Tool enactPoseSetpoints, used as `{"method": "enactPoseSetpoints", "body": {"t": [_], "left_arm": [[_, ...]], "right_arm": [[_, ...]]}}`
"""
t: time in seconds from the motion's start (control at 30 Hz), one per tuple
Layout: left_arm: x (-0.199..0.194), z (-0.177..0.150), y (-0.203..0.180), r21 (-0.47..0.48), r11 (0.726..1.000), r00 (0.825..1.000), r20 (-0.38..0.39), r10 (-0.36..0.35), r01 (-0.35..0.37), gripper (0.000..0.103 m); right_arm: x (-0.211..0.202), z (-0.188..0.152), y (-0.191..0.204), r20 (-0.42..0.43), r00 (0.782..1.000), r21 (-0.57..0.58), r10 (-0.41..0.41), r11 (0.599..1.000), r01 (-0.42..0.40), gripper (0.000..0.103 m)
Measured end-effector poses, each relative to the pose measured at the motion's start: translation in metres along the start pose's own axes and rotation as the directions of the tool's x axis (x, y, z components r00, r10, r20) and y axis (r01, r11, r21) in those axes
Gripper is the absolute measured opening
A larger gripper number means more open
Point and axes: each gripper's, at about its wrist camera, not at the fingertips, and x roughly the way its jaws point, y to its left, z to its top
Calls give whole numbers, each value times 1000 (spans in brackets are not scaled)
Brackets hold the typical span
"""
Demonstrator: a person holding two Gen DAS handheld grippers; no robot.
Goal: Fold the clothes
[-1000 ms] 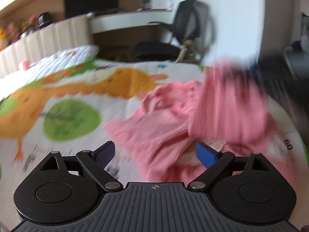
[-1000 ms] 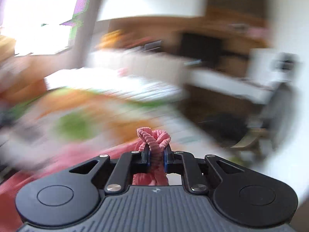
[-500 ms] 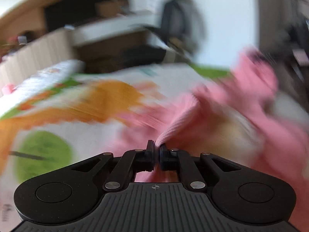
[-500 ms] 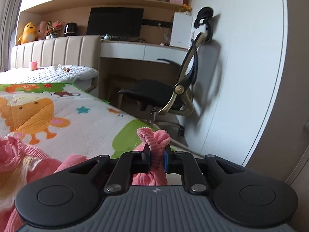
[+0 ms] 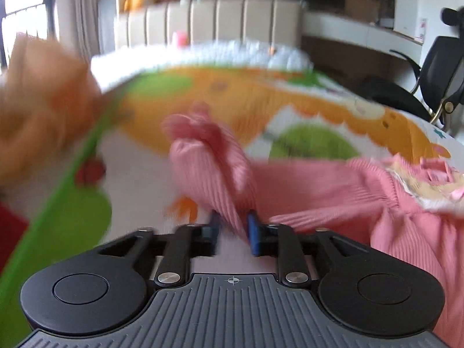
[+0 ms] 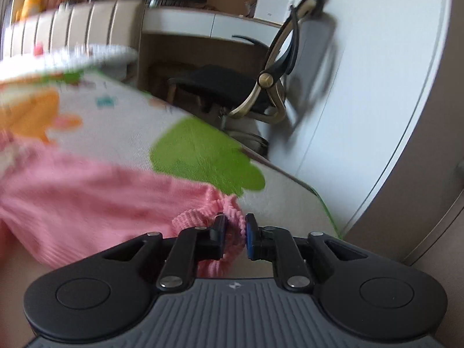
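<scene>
Left-wrist view: the left gripper [image 5: 232, 229] has its jaws partly apart, with a ribbed fold of the pink garment [image 5: 333, 191] running up between them; the cloth lies against the right-hand pad, and a gap shows beside the other, so whether the fold is actually pinched cannot be told. The fold rises to a bunched tip ahead of the jaws, and the rest of the garment spreads to the right over the bed cover [image 5: 304, 107], which bears orange and green cartoon prints. A padded headboard [image 5: 217, 20] stands at the far end of the bed; an office chair [image 5: 435, 81] sits at right. Right-wrist view: the right gripper [image 6: 234, 232] also has its jaws slightly apart, with a bunched edge of the garment [image 6: 87, 191] lying between them near the bed's edge; the cloth trails away to the left across the cover [image 6: 121, 133]. The chair [image 6: 232, 87] and a desk [image 6: 203, 26] lie beyond. Both views are motion-blurred.
</scene>
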Motion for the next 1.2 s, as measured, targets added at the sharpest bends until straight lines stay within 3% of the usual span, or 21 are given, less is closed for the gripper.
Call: {"method": "enactPoseSetpoints", "body": {"t": [0.03,0.07,0.13,0.2,0.27,0.33,0.4,0.47,0.53,0.63,0.67,0.7,0.77,0.8,0.87,0.97,1.03,1.1,1.17,1.2], "left_arm": [[-5,-2,7,-33,999,999,-23,-35,34,64],[-12,-2,12,-64,995,996,-31,-80,77,72],[-26,0,18,-115,978,984,-26,-176,172,75],[-40,4,11,-124,957,964,21,-264,264,81],[-47,9,-2,-118,934,941,65,-332,338,89],[-46,11,-21,-102,910,915,76,-395,401,91],[-47,7,-42,-75,891,894,58,-445,449,93],[-47,-2,-58,-47,866,868,33,-496,497,94],[-48,-13,-67,-27,840,840,7,-542,542,94],[-48,-29,-71,-20,806,806,-18,-592,592,95],[-49,-34,-69,-21,796,796,-21,-605,605,96],[-50,-37,-68,-22,786,786,-23,-618,617,96],[-49,-41,-66,-28,768,767,-28,-641,640,97],[-45,-43,-67,-33,760,759,-42,-650,649,97],[-40,-49,-71,-32,763,759,-84,-645,645,97],[-38,-58,-73,-7,788,781,-131,-611,616,97],[-42,-60,-69,12,794,789,-128,-601,607,97],[-48,-60,-67,46,816,814,-121,-569,577,97],[-56,-62,-66,100,838,843,-116,-526,537,97],[-61,-64,-67,132,845,855,-116,-506,518,97]], "right_arm": [[-10,8,-4,20,1000,28,21,999,-21,24],[-21,16,-8,42,998,54,41,998,-43,27],[-45,37,5,109,989,25,96,995,-100,28],[-55,55,36,118,971,-22,207,978,-206,28],[-53,70,76,81,939,-57,335,942,-331,28],[-39,76,126,9,902,-81,432,899,-430,28],[-22,75,174,-58,876,-94,479,871,-483,28],[-3,74,211,-109,865,-85,491,862,-500,28],[16,76,239,-149,888,-72,435,891,-449,28],[44,75,263,-222,887,-83,406,898,-432,27],[52,75,271,-244,886,-89,394,901,-425,13],[53,76,278,-211,906,-145,366,905,-399,9],[54,79,288,-53,963,-263,265,926,-269,3],[55,81,293,29,976,-312,217,929,-197,3],[70,82,300,55,986,-381,154,917,-122,3],[67,85,278,6,966,-254,257,935,-247,3],[40,79,262,24,942,-276,335,908,-316,6],[3,65,244,33,919,-342,394,868,-360,13],[-39,48,223,9,889,-406,458,814,-416,46],[-60,37,212,-5,873,-437,487,785,-440,55]]}}
